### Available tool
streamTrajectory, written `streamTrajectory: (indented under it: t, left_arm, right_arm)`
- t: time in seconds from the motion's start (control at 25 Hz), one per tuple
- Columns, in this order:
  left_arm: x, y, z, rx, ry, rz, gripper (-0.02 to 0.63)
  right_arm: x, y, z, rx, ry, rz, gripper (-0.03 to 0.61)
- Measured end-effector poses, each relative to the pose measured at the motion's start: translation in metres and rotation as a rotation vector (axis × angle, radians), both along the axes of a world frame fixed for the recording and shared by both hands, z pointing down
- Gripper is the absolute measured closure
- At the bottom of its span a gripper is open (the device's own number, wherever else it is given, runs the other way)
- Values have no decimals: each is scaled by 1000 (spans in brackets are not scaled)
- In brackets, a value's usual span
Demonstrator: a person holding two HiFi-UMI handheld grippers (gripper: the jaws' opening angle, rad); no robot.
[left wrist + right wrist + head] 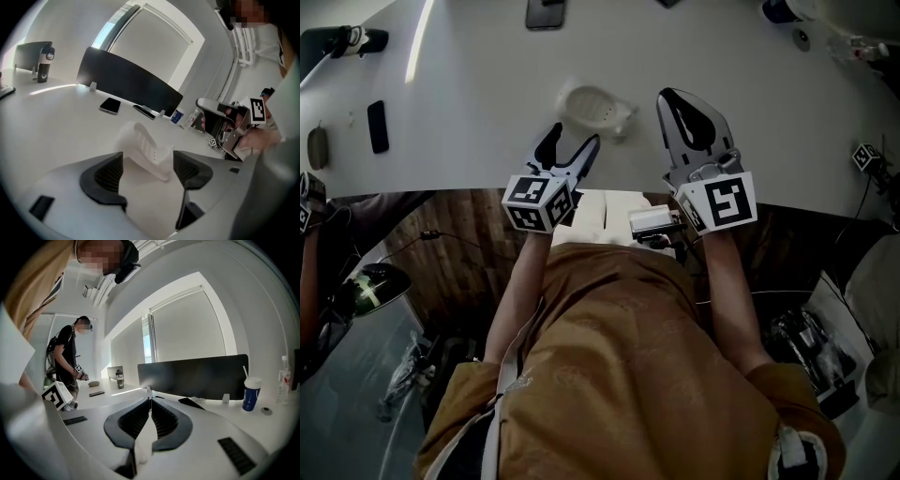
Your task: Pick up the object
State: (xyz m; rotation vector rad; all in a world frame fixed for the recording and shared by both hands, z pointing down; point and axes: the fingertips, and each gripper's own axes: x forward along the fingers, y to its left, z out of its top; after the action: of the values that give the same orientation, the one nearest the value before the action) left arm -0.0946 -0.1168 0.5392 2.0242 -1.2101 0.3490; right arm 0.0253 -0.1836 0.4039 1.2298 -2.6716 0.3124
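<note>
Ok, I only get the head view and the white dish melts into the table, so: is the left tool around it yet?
Observer: In the left gripper view the white dish has its near end between the left tool's jaws, which stand apart, not closed on it.
Operator: Right tool busy?
Observer: No. The right gripper view shows the right tool with its jaws together and nothing between them.
Operator: Anything behind the dish?
Observer: A black divider panel stands well behind it.

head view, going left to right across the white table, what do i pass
grey oval → black phone → white dish → right gripper → marker cube
</note>
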Motion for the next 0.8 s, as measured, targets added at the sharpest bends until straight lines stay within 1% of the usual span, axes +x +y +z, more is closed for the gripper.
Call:
streamTrajectory:
  t: [0.04,0.16,0.28,0.36,0.52,0.72,0.8]
  left_arm:
    - [2,1,3,-13,-2,5,286]
    - [6,0,9,-56,25,-7,285]
    - [6,-3,11,-31,-3,-18,277]
    - [5,-4,14,-33,-10,-24,272]
    - [3,-6,20,-86,26,-60,272]
    - [5,-9,27,-116,42,-84,271]
    - [7,-10,30,-145,69,-95,272]
  right_arm:
    - [-1,-1,0,2,2,-1,571]
    - [-1,-4,-1,3,3,0,571]
    - [2,-5,-1,4,0,3,571]
    - [3,-6,0,4,1,4,571]
    - [3,-9,2,-3,-3,9,571]
    - [4,-12,3,4,-6,7,570]
    - [4,-13,2,-1,-13,14,571]
